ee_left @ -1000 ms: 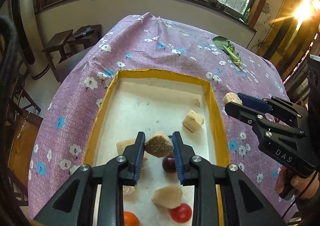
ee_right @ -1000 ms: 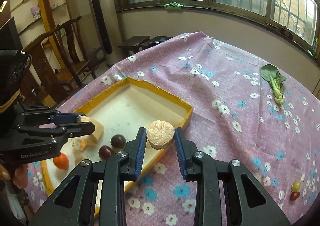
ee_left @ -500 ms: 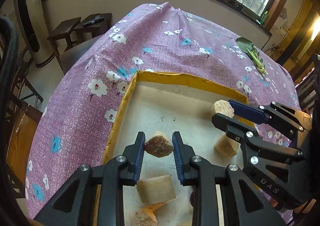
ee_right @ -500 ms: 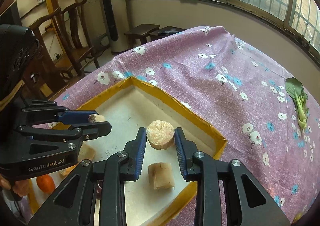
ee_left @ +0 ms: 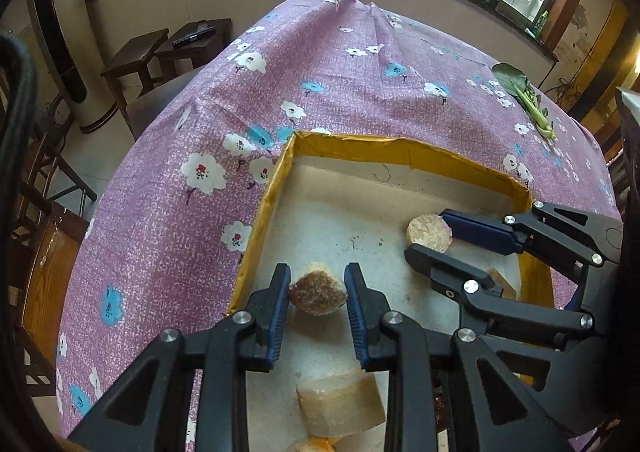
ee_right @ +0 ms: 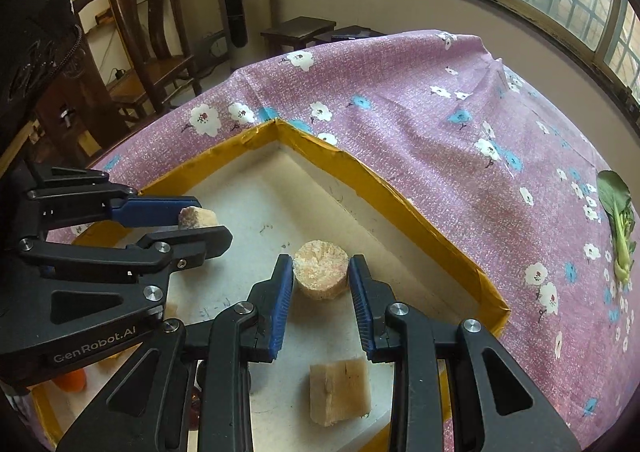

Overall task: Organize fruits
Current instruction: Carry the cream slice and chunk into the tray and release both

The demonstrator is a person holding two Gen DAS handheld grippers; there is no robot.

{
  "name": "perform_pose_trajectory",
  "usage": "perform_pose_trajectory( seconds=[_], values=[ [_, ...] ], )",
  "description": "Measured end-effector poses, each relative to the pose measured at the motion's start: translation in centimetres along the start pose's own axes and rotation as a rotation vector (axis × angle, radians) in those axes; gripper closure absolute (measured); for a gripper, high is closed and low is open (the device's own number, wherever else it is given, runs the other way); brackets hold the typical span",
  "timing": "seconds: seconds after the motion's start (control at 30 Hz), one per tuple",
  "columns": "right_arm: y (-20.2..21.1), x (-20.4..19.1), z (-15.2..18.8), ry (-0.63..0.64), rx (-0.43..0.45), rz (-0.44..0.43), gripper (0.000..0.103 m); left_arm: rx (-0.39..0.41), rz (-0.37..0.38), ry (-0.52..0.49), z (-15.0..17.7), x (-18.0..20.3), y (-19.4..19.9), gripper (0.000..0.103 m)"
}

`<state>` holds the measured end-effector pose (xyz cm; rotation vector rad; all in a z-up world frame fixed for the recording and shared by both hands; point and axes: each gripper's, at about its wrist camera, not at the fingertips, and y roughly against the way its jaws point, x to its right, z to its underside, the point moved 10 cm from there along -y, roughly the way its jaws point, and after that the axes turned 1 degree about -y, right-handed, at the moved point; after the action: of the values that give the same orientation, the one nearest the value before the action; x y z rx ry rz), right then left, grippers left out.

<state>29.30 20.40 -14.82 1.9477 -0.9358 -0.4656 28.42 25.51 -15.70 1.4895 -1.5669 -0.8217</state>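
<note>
Item 1, brown-faced fruit chunk [ee_left: 318, 294]: held between the pads of the left gripper [ee_left: 317, 292], clamped on its curved sides, above the tray [ee_left: 260, 228] floor near the tray's 9 o'clock wall. Judged light, firm but crumbly at the cut face; best taken across the round flanks as now, with modest squeeze.

Item 2, pale round fruit slice [ee_right: 320, 268]: held by the right gripper [ee_right: 320, 272], pads closed on opposite sides of the rim, over the tray floor toward its 3 o'clock wall. Judged light, fairly stiff, with a dry rough surface unlikely to slip; edges may chip if pinched hard.

Item 3, loose tan block [ee_right: 340, 392]: lying on the tray floor at 6 o'clock of the right gripper, ungripped.

Item 4, leafy green [ee_right: 618, 228]: on the floral tablecloth [ee_right: 400, 111], well apart from the tray, at 3 o'clock.

Change against half a second ago: both grippers sit lower and further toward the tray's far corner, each with the same piece; the block lies closer beneath the right gripper's view.
</note>
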Motion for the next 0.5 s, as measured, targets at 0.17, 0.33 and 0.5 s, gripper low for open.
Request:
perform_pose_trajectory(
  seconds=[0.17, 0.33, 0.5],
  values=[
    [-0.3, 0.2, 0.3, 0.011, -0.023, 0.019, 0.071, -0.005, -0.017, -0.003, 0.0, 0.0, -0.1, 0.073],
    [0.0, 0.8, 0.8, 0.006, -0.022, 0.038, 0.069, -0.01, -0.031, -0.009, 0.2, 0.2, 0.0, 0.066],
    [1.0, 1.2, 1.2, -0.013, -0.017, 0.051, 0.068, -0.012, -0.045, -0.008, 0.7, 0.4, 0.4, 0.055]
  ],
)
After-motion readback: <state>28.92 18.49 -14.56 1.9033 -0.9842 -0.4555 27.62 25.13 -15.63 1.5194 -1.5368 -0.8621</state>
